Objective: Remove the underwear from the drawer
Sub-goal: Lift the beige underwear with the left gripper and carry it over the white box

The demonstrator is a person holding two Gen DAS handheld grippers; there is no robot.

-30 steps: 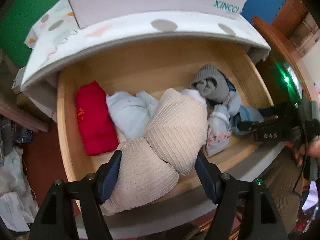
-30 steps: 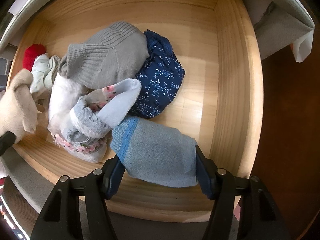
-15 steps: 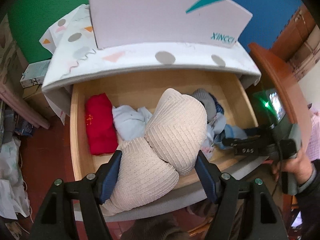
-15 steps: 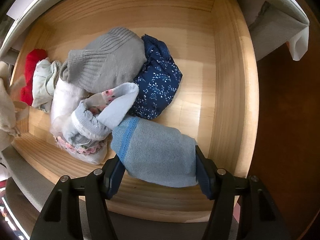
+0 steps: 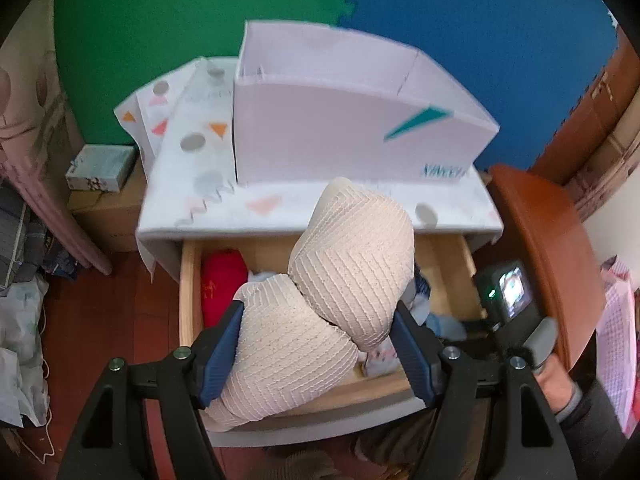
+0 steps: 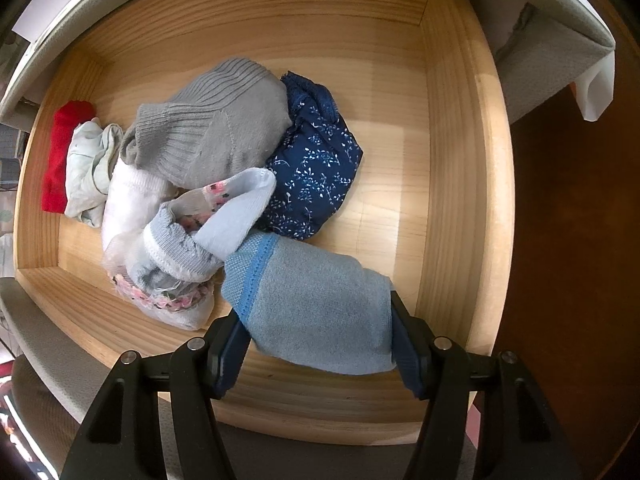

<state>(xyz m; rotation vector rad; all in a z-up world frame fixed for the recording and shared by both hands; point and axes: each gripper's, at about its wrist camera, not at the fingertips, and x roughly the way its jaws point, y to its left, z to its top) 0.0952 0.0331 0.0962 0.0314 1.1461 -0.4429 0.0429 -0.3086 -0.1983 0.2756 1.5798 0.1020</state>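
Left wrist: left gripper (image 5: 318, 344) fingers clamp one beige bra (image 5: 320, 304), now lifted higher above the drawer (image 5: 188, 280) than before. Right gripper (image 6: 318, 338) unmoved – clamping one blue-grey roll (image 6: 316, 300) inside the drawer, six garments beside it.

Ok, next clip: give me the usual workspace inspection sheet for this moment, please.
Surface: open wooden drawer, floor bare on its right side.
Job's things: beige ribbed bundle held above the drawer; light blue bundle gripped low at the drawer's front.
Clutter: grey ribbed piece, navy patterned piece, red piece, pale and white pieces between them.
Grippers: left gripper shut on the beige ribbed bundle; right gripper shut on the light blue bundle.
Cables: nothing seen.
Surroundings: white box on the patterned cabinet top; green and blue foam wall behind; dark red floor.
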